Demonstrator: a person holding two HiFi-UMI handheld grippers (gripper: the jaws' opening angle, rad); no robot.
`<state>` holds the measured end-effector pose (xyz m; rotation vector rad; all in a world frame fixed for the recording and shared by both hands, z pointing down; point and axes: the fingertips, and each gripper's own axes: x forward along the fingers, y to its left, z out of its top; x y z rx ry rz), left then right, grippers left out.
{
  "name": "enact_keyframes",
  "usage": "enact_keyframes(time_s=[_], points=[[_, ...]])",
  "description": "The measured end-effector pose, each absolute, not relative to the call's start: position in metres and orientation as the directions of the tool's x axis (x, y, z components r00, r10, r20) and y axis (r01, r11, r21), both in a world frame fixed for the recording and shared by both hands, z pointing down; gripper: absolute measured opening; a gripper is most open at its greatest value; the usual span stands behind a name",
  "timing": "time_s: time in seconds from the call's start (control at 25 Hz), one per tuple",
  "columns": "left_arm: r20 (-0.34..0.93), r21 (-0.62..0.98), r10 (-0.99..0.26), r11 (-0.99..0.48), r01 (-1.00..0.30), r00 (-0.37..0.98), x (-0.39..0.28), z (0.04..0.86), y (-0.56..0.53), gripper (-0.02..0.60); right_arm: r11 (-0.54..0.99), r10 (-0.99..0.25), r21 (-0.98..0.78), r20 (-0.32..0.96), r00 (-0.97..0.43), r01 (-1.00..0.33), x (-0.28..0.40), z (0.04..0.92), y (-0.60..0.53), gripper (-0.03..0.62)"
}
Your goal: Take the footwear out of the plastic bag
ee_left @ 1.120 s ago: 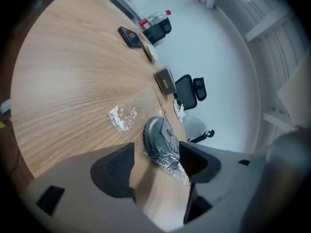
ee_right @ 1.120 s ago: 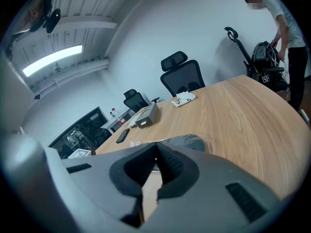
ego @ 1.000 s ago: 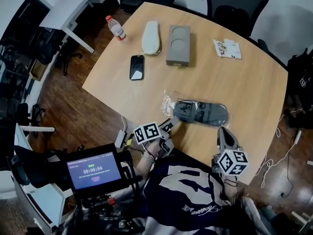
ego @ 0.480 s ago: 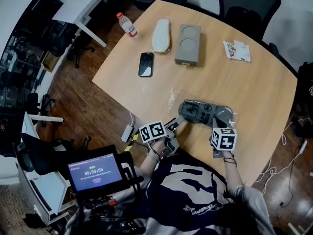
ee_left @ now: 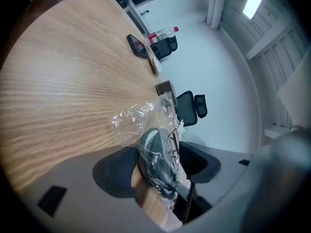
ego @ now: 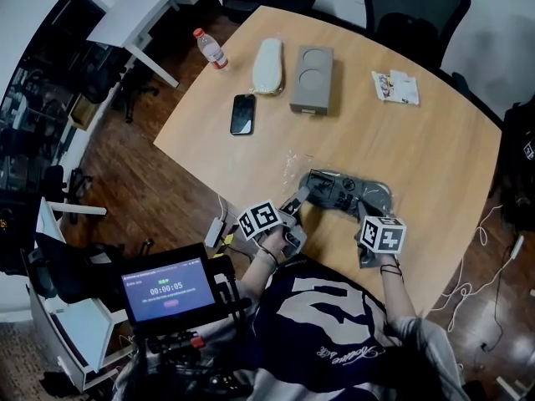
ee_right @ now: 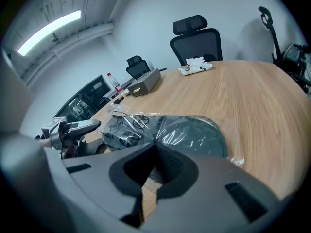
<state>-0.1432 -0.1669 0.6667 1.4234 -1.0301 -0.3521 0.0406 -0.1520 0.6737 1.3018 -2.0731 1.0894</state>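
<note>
Big wooden table (ego: 418,140) fills my head view, and everything sits on it. Close to the near edge, right in front of me, lies the clear plastic bag (ego: 343,192), crinkled and flat on the wood. The dark grey footwear (ee_right: 189,130) is inside it, wrapped in film.

Left gripper (ee_left: 156,165) is at the bag's left end with its jaws spread wide. The bagged tip of the footwear stands between them. I can see bare wood between one pad and the bag, so there is no grip.

Right gripper (ee_right: 156,144) is at the bag's near side with its jaws brought together. The tips meet right at the edge of the plastic. I cannot tell whether any film is pinched between them.

Further out, well apart from the bag, a flat grey box (ego: 312,78) lies beside a pale oblong thing (ego: 267,65). A black phone (ego: 242,114) lies nearer me than those two. A water bottle (ego: 210,48) stands by the table's far left edge. A small printed packet (ego: 393,86) lies off to the far right.
</note>
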Motion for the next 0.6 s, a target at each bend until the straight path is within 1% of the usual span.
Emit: enact_keyframes(time_s=[0.12, 0.16, 0.24, 0.44, 0.48, 0.52, 0.6], points=[[0.383, 0.908, -0.754, 0.201, -0.367, 0.534, -0.141, 0.669, -0.176, 0.277, 0.240, -0.524, -0.406, 0.710, -0.470, -0.882, 0.042, 0.674, -0.150, -0.005], [0.402, 0.901, -0.749, 0.220, -0.375, 0.526, -0.141, 0.672, -0.177, 0.256, 0.242, -0.524, -0.411, 0.707, -0.475, -0.879, 0.043, 0.674, -0.150, -0.005], [0.448, 0.878, -0.728, 0.251, -0.407, 0.518, -0.141, 0.679, -0.177, 0.145, 0.253, -0.526, -0.412, 0.701, -0.482, -0.875, 0.044, 0.673, -0.148, -0.005], [0.471, 0.861, -0.705, 0.238, -0.450, 0.530, -0.135, 0.683, -0.177, 0.088, 0.274, -0.519, -0.455, 0.672, -0.528, -0.847, 0.050, 0.661, -0.135, -0.005], [0.471, 0.862, -0.707, 0.241, -0.446, 0.528, -0.136, 0.683, -0.176, 0.072, 0.273, -0.516, -0.471, 0.665, -0.540, -0.839, 0.054, 0.657, -0.131, -0.005], [0.466, 0.866, -0.712, 0.247, -0.434, 0.525, -0.136, 0.684, -0.175, 0.044, 0.272, -0.519, -0.478, 0.658, -0.546, -0.835, 0.060, 0.652, -0.127, -0.005], [0.456, 0.876, -0.723, 0.262, -0.404, 0.519, -0.139, 0.684, -0.173, 0.043, 0.269, -0.546, -0.460, 0.651, -0.527, -0.846, 0.082, 0.643, -0.118, -0.005]])
